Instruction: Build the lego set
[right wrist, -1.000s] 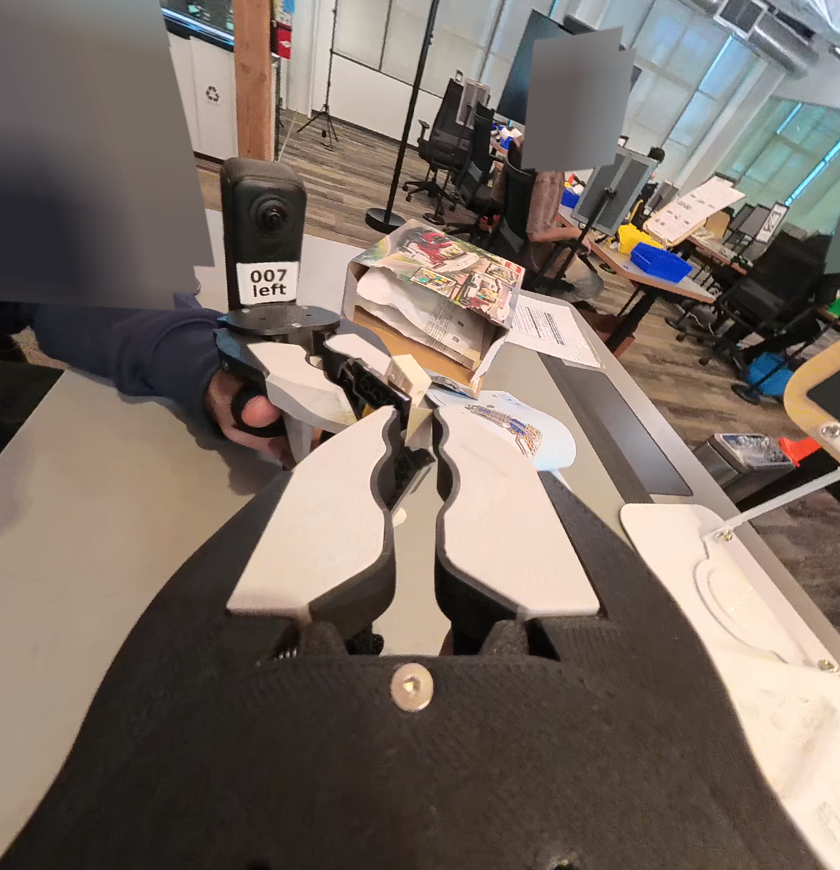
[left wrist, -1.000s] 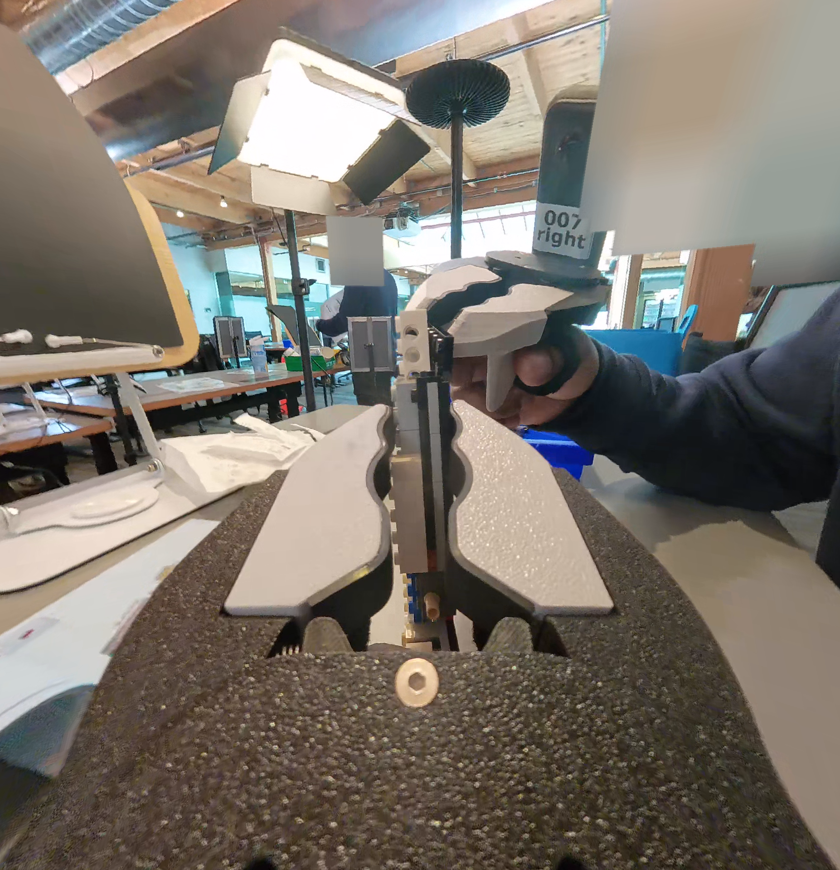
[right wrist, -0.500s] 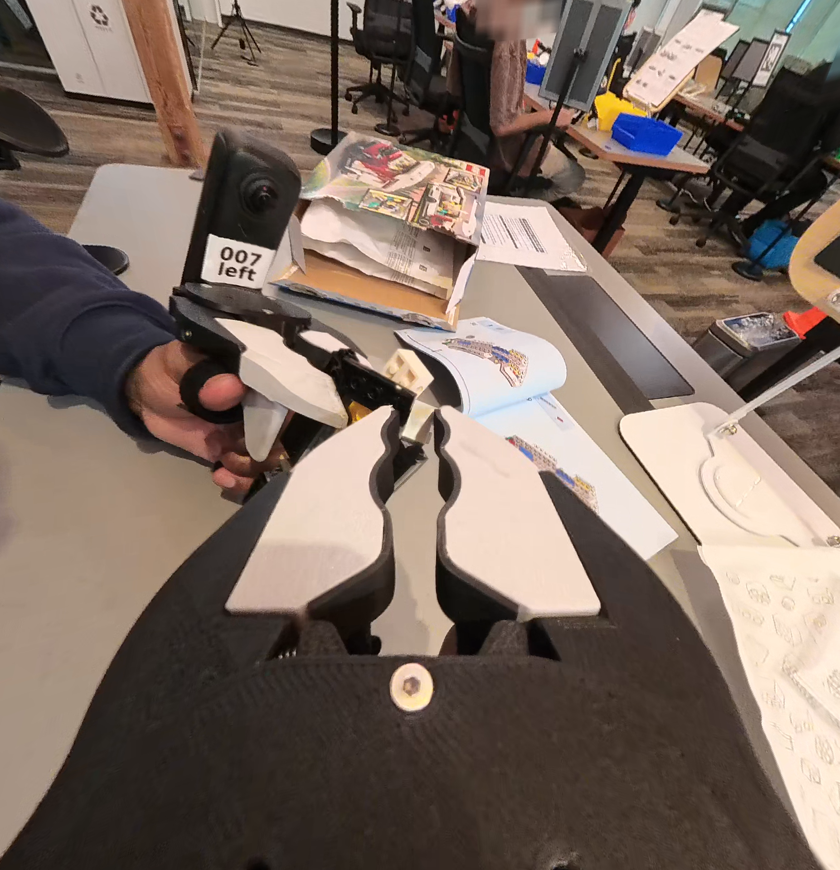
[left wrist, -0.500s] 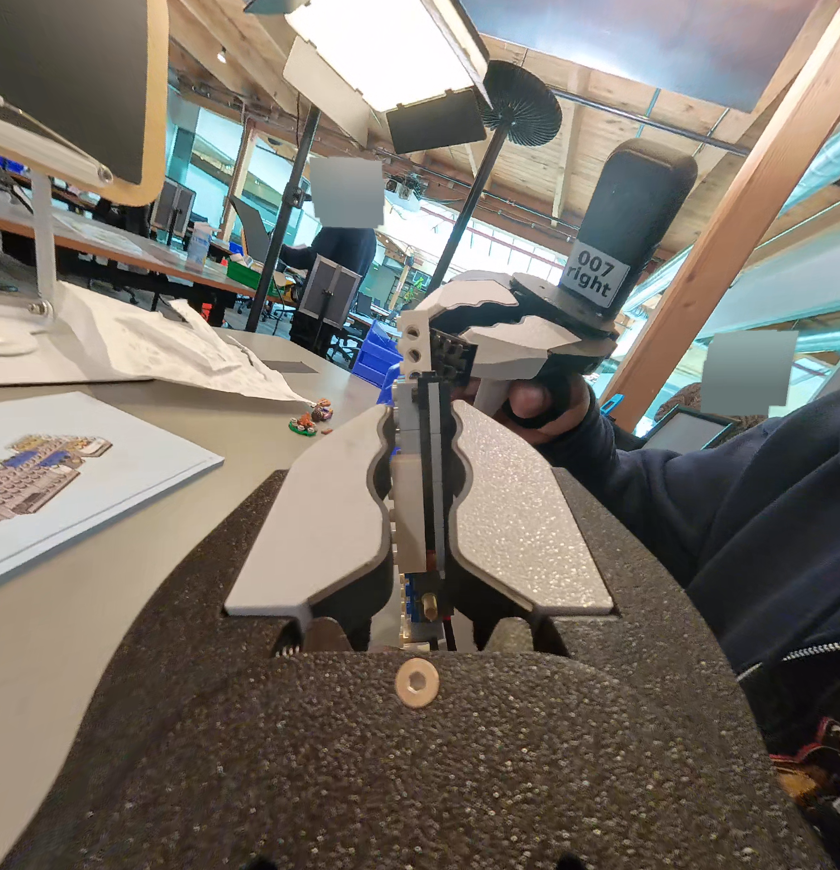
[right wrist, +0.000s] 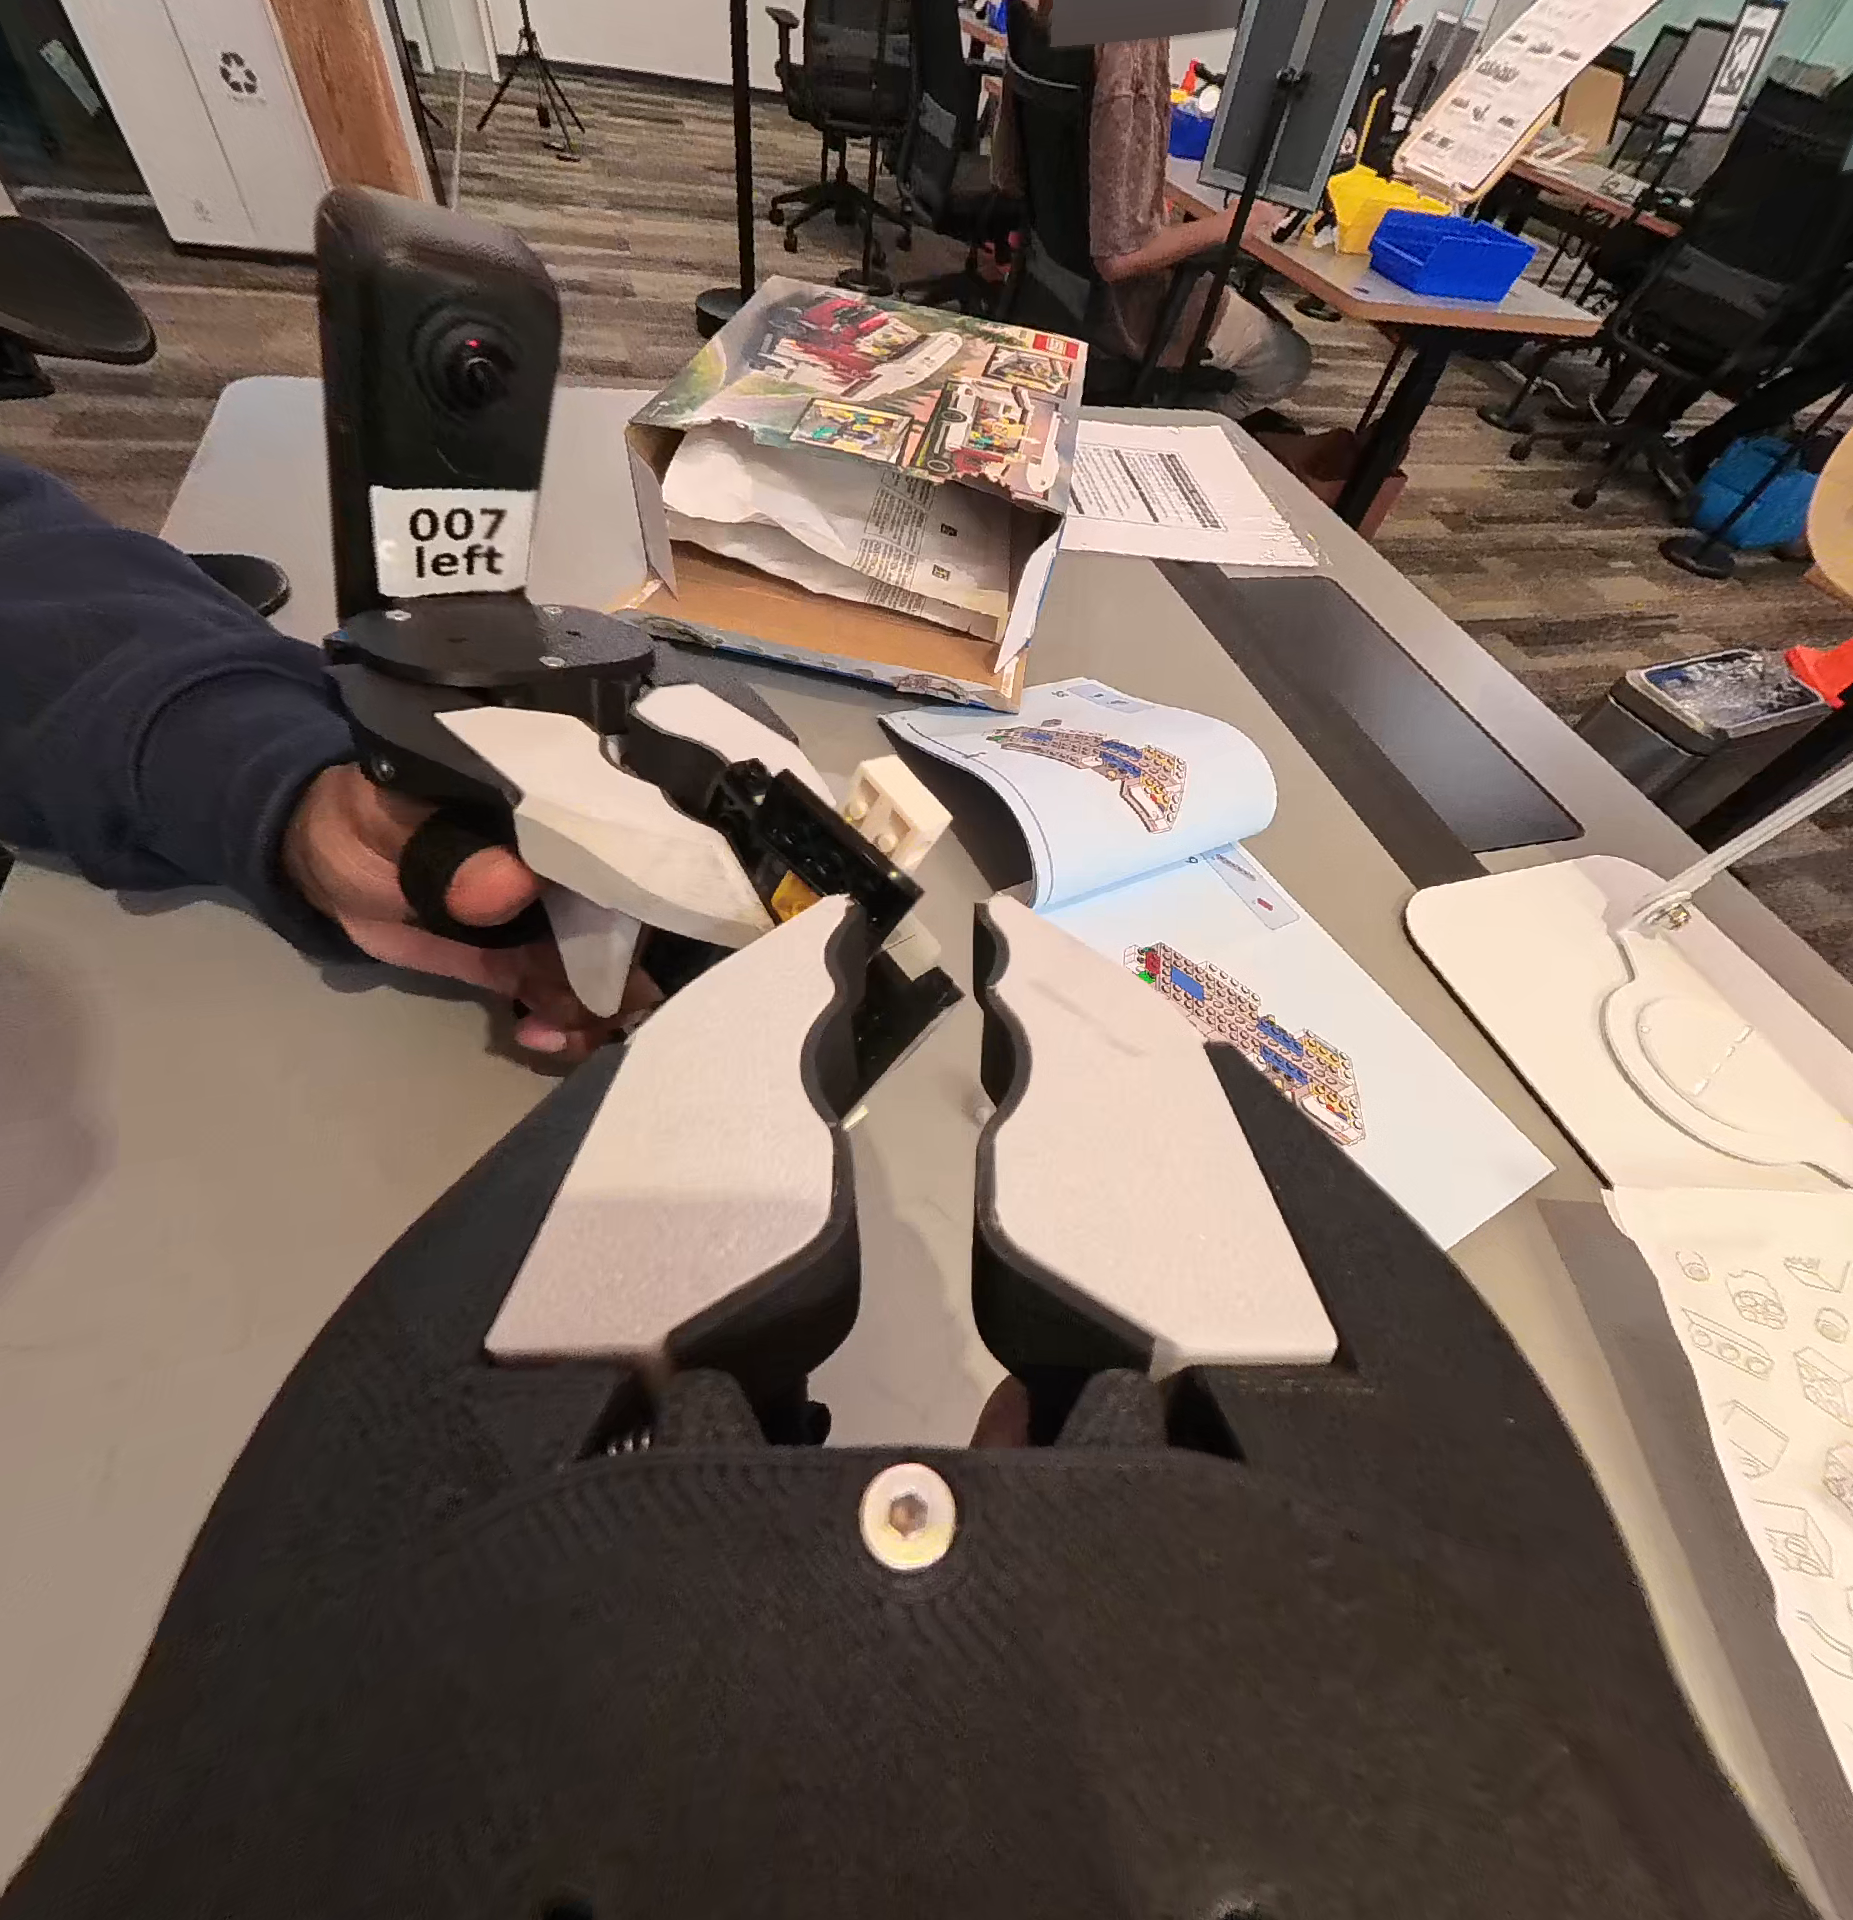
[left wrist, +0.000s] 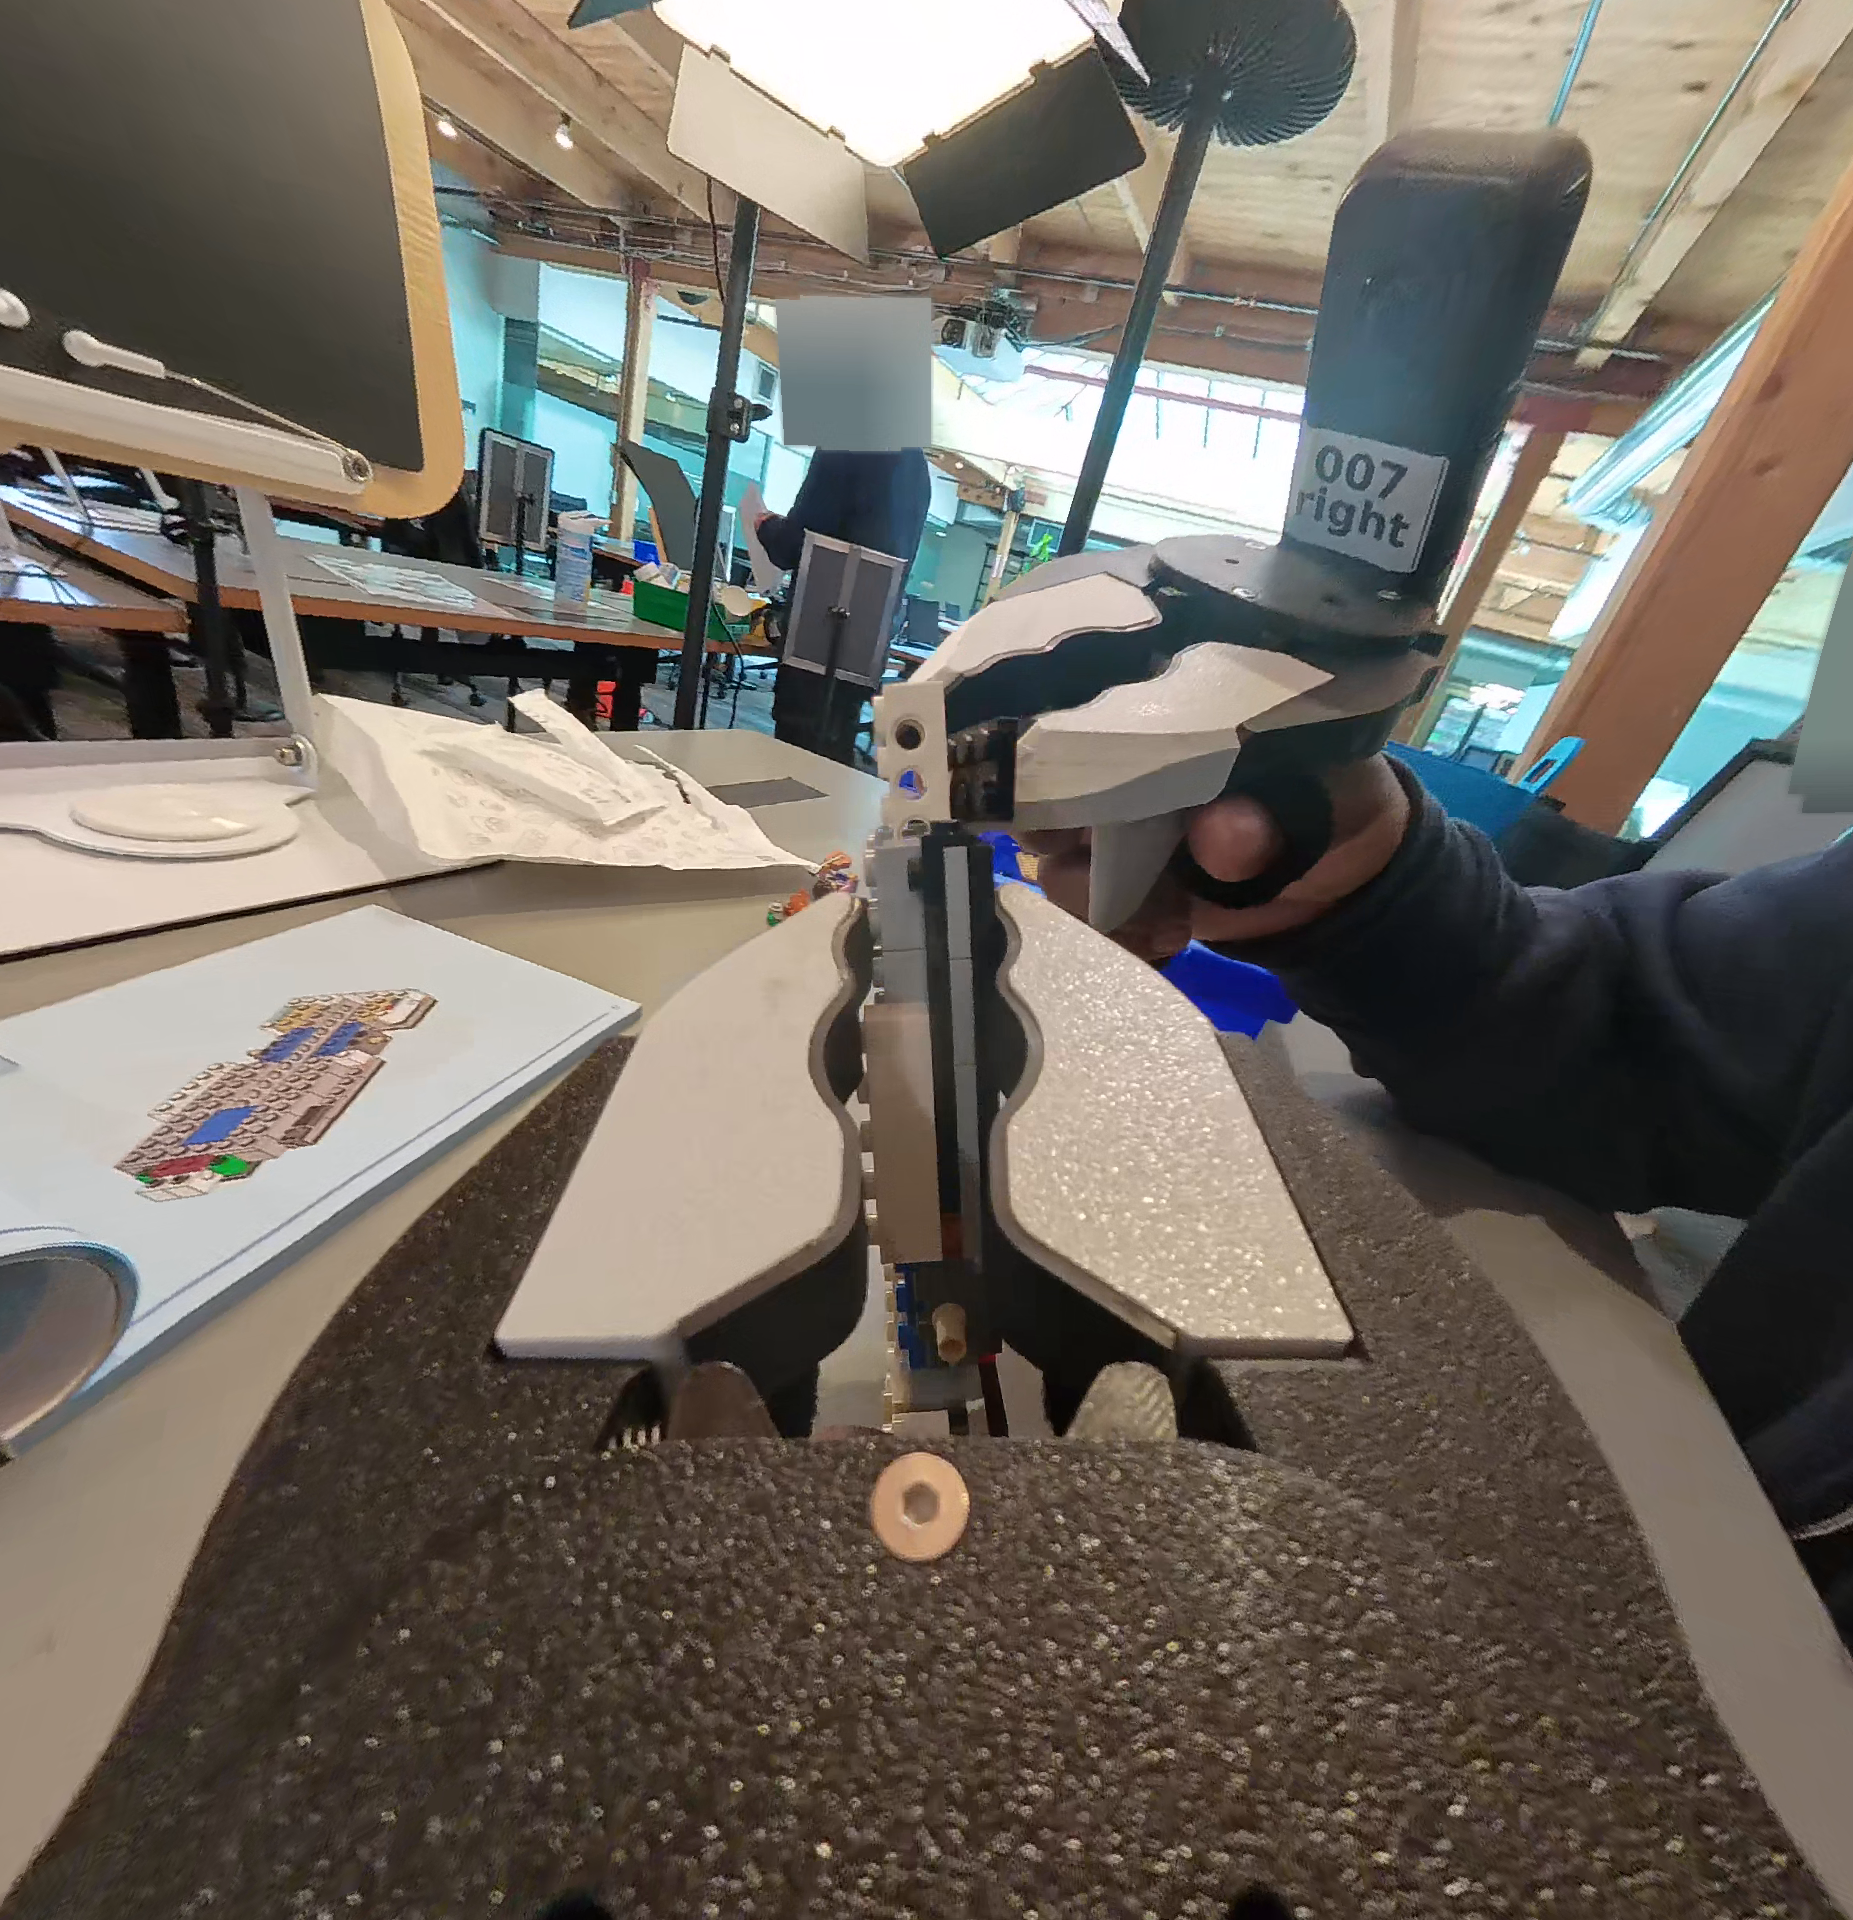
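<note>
Both grippers meet above a grey table (right wrist: 278, 1195), taken here as the landmark. Left gripper (left wrist: 927, 925) is clenched on a brick assembly (left wrist: 927, 1091), a flat stack of grey and black plates standing edge-up, both pads pressed against its sides; the stack runs the length of the fingers and pokes out past the tips. A white brick with round holes (left wrist: 911, 753) sits at the assembly's far end. Right gripper (right wrist: 911, 935) has its jaws parted; from its own camera a clear gap shows between the right fingertip (right wrist: 1005, 935) and the black plates, the left fingertip lying in front of them, so contact on that side cannot be judged. From the left wrist camera the same right gripper (left wrist: 989, 764) hangs just behind the white brick, a small black toothed piece (left wrist: 979, 769) at its tips; whether that piece is gripped cannot be told. On the table beyond the grippers lies an open light-blue instruction booklet (right wrist: 1317, 1039), and farther back a torn cardboard box (right wrist: 849, 499) with paper bags inside. A white stand base (right wrist: 1628, 987) rests at the table's right edge beside a sheet of printed white paper (right wrist: 1784, 1403). A few small coloured pieces (left wrist: 813, 888) lie on the table past the left fingertips.
</note>
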Tool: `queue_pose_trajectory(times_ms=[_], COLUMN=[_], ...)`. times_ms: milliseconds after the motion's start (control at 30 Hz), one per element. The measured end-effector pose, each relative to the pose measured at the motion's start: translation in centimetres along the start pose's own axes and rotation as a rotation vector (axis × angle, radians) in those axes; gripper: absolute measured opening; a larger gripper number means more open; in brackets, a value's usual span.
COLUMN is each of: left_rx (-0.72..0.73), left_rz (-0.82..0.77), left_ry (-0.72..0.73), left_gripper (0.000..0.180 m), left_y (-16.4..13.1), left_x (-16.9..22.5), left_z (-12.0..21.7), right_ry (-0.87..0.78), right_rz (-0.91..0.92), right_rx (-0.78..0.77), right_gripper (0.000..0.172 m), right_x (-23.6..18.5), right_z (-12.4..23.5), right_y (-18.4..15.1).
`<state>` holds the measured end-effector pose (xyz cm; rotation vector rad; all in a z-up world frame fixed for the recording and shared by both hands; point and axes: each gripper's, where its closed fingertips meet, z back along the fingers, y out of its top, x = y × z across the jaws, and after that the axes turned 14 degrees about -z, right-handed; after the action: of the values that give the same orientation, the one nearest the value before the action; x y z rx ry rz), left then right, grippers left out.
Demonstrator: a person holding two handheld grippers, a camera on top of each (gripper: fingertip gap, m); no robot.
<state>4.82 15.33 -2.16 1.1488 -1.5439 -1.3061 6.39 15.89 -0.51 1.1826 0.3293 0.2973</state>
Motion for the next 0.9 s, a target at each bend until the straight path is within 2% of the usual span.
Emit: queue_pose_trajectory(times_ms=[300,533,800,900], left_rx=[-0.013,0.006,-0.033,-0.055], left_rz=[-0.150,-0.052,-0.092,-0.098], left_ry=[0.033,-0.013,-0.018,-0.022], left_gripper=[0.019,0.019,0.019,0.019], left_y=[0.3,0.3,-0.3,-0.6], left_x=[0.1,0.2,0.0,-0.2], left_z=[0.2,0.1,0.0,-0.1], right_ry=[0.097,0.205,0.257,0.244], right_rz=[-0.090,-0.254,-0.336,-0.319], right_rx=[0.101,0.126,0.097,0.093], right_gripper=[0.020,0.022,0.019,0.010], right_x=[-0.6,-0.6,-0.4,-0.5], right_z=[0.0,-0.1,-0.3,-0.4], right_y=[0.3,0.2,-0.5,-0.7])
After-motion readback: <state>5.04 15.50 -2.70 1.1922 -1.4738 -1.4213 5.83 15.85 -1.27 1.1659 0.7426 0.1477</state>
